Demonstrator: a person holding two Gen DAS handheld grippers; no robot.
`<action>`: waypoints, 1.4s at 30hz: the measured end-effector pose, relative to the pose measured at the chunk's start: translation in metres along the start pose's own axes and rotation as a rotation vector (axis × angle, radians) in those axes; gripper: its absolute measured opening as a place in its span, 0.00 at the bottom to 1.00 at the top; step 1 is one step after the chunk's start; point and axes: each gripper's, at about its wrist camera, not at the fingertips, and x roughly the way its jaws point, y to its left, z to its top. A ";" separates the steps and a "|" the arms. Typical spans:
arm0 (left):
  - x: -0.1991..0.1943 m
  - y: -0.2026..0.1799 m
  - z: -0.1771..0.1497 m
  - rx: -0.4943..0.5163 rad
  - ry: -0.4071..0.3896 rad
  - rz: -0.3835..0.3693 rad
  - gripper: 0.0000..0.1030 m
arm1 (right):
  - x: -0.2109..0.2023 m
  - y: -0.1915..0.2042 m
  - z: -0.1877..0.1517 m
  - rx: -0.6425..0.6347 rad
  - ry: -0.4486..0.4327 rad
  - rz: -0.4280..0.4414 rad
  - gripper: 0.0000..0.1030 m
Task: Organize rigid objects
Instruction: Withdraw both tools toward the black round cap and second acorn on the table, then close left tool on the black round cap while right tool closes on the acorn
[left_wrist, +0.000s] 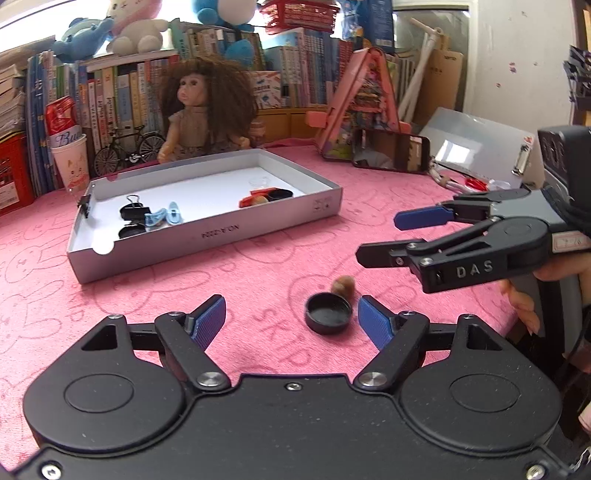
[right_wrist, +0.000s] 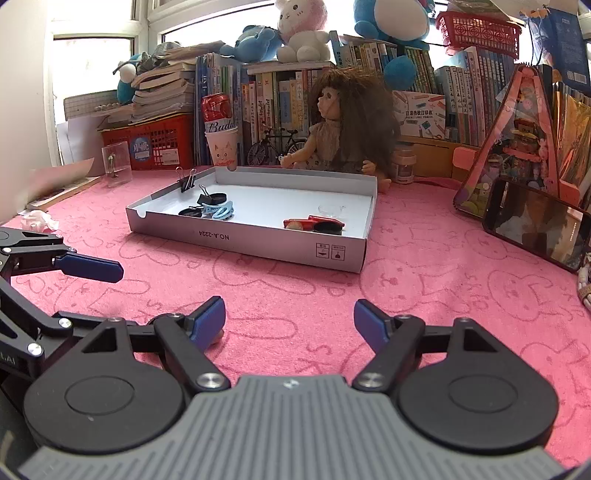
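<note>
A grey shallow box (left_wrist: 207, 236) (right_wrist: 258, 245) lies on the pink cloth. Inside it are black binder clips (left_wrist: 132, 211), light blue hair clips (left_wrist: 164, 216) (right_wrist: 218, 210), a black cap (left_wrist: 279, 194) and red and tan pieces (left_wrist: 253, 200) (right_wrist: 308, 223). A loose black cap (left_wrist: 328, 312) and a small brown nut-like object (left_wrist: 343, 285) lie on the cloth just inside my left gripper's right finger. My left gripper (left_wrist: 291, 319) is open and empty. My right gripper (right_wrist: 290, 321) is open and empty over bare cloth; it also shows at the right of the left wrist view (left_wrist: 376, 238).
A doll (left_wrist: 201, 110), a toy bicycle (left_wrist: 127, 149), a cup with a red can (left_wrist: 70, 155), books and plush toys stand behind the box. A phone (left_wrist: 389, 149) (right_wrist: 535, 225) leans at the right. A clear cup (right_wrist: 117, 162) stands at the far left.
</note>
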 end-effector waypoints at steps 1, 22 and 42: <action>0.001 -0.003 -0.001 0.010 0.004 -0.007 0.71 | 0.000 0.000 -0.001 0.002 0.001 0.000 0.83; 0.017 -0.006 -0.003 0.002 -0.011 0.077 0.29 | 0.001 0.003 -0.008 0.036 0.017 0.035 0.84; 0.016 0.004 -0.009 -0.029 -0.022 0.173 0.30 | 0.010 0.045 -0.015 -0.064 0.020 0.022 0.78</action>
